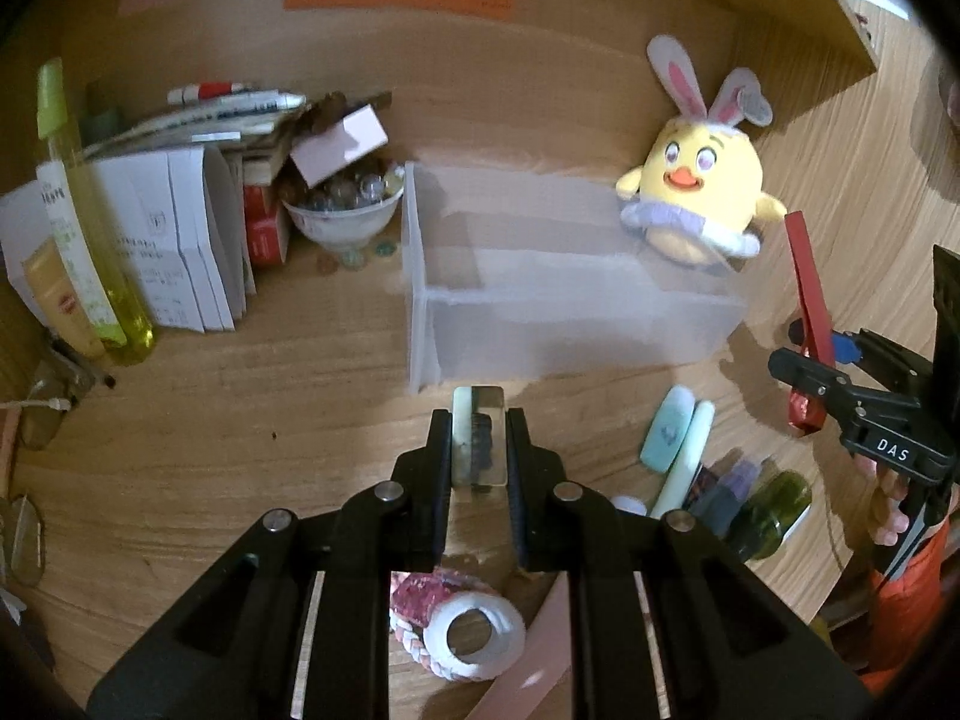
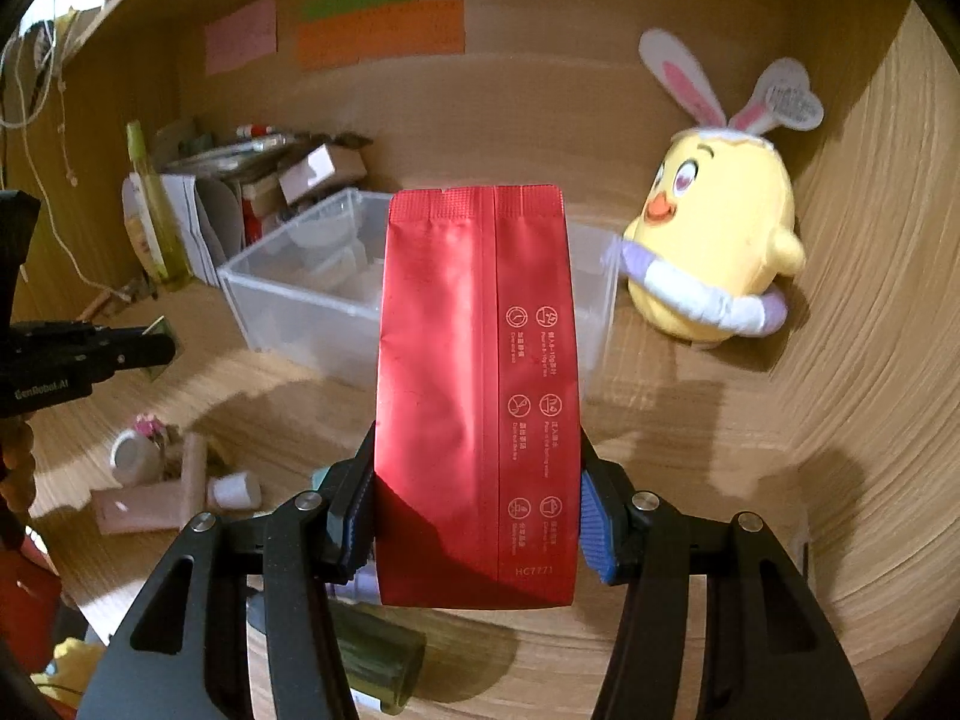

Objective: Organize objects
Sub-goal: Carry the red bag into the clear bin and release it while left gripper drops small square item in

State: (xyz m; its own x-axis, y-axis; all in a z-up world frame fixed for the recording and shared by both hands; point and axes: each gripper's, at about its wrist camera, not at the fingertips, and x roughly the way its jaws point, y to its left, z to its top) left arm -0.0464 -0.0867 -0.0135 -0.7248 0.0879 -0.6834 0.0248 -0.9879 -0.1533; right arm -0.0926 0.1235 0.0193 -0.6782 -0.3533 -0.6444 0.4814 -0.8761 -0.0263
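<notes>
Jaws of the left gripper (image 1: 478, 438) clamp a small clear block (image 1: 478, 441); right gripper (image 2: 477, 516) jaws clamp a red pouch (image 2: 477, 384).

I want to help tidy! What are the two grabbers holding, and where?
The left gripper pinches a small clear block by its sides. The right gripper squeezes a red packet near its bottom edges.

"DAS" on the right gripper (image 1: 807, 369), "GenRobot.AI" on the left gripper (image 2: 157, 348), "HC7771" on the red pouch (image 2: 474, 396)
</notes>
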